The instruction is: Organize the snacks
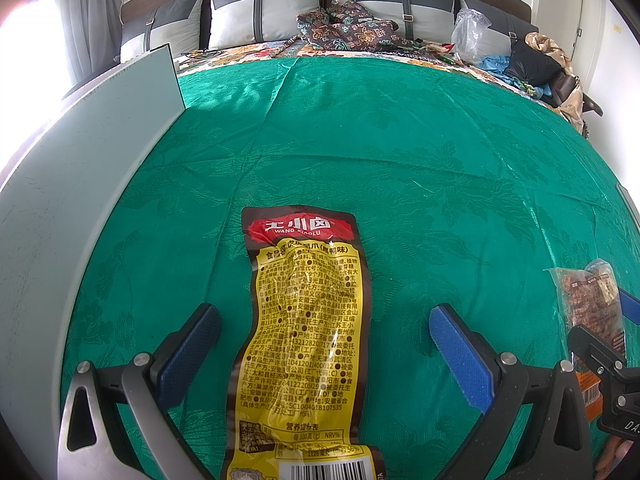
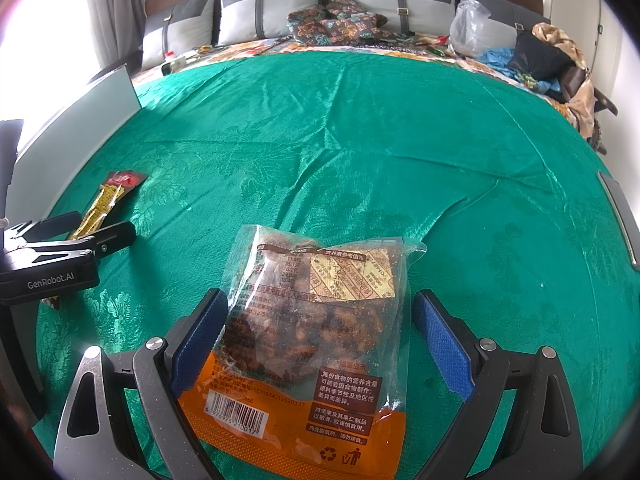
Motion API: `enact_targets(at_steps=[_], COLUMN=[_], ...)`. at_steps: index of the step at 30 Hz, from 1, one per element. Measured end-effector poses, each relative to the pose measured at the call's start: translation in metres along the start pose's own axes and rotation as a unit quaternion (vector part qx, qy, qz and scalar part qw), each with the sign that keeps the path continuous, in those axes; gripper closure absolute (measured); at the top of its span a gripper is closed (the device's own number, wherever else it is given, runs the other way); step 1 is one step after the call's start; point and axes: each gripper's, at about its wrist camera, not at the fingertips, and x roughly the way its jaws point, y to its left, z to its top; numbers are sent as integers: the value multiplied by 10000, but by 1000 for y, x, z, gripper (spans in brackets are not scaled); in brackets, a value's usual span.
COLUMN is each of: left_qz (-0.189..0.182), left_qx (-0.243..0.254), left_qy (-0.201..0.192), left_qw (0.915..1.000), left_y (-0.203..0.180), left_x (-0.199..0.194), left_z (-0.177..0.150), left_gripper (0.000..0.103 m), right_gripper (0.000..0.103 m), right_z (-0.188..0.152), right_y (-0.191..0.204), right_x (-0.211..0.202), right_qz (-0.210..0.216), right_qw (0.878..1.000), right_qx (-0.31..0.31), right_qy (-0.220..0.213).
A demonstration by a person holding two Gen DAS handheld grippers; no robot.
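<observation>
A long yellow and brown snack packet (image 1: 306, 340) lies flat on the green cloth (image 1: 400, 152), lengthwise between the fingers of my left gripper (image 1: 324, 354). The jaws are wide open and do not touch it. A clear and orange bag of brown nuts (image 2: 316, 332) lies between the fingers of my right gripper (image 2: 320, 336), also open; its left pad (image 2: 200, 340) touches the bag's edge. The yellow packet (image 2: 106, 200) and left gripper (image 2: 60, 256) show at the left of the right wrist view. The nut bag (image 1: 592, 304) shows at the right of the left wrist view.
A pale grey bin wall (image 1: 80, 184) stands along the left, also in the right wrist view (image 2: 76, 120). Another grey edge (image 2: 620, 216) is at the right. Behind the cloth are pillows (image 1: 264, 12), patterned fabric (image 1: 344, 24), a plastic bag (image 1: 470, 32) and clothes (image 1: 536, 60).
</observation>
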Motion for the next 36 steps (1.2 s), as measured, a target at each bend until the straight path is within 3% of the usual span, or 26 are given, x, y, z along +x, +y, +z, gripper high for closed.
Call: enact_targets(at_steps=[4,6,8,11,14,15,19,20,23,24,26,28,30,31,33,36], left_qz=[-29,-315,-460,-506,-523,-460,-333,-313,-299,-320,-577,-951,-1242,-1311,-1403,-1488], left_qx=[31,458,795,746,808,817,680,608,606,644,550,300,69,-14,-184,-332], left_qy=[57,535,1110,1470,1482,1476,1457,1458,1141,1209,1197,1157,981,912,852,703], left_qw=[10000,9970,9896,9850,9843,9846,9864,9870,9912,9901,9896,9883,9874,9872,9863,9858], left_y=[0,3,10,28,30,27,18,19,31,36,48,59,67,67,72,82], left_x=[0,2,3,0,-3,-2,2,2,-12,-13,-20,-32,-53,-61,-71,-84], left_z=[1,8,13,12,9,8,13,13,15,13,6,-2,-15,-22,-34,-44], left_gripper=[0,0,0,0,0,0,0,3,50,54,58,65,65,65,65,65], right_gripper=[7,9,9,9,7,7,6,6,10,12,38,46,64,85,86,86], right_z=[4,16,29,40,34,31,27,26,24,23,25,27,28,27,25,15], right_y=[-1,-9,-32,-53,-38,-29,34,50,71,68,59,46,37,31,22,22], right_x=[1,2,-2,-8,7,10,17,18,15,14,3,-7,-21,-31,-43,-35], right_qz=[53,273,493,585,172,-2,-503,-557,-184,-131,-79,46,347,600,881,833], right_qw=[9998,9978,9911,9787,9694,9697,9856,9888,9924,9913,9910,9899,9901,9891,9861,9833], right_qx=[-38,41,691,1406,1502,1483,771,441,-312,-343,-289,-5,254,487,829,888], right_qy=[162,605,1023,1377,1935,1941,1421,1316,1173,1266,1307,1415,1334,1250,1142,1353])
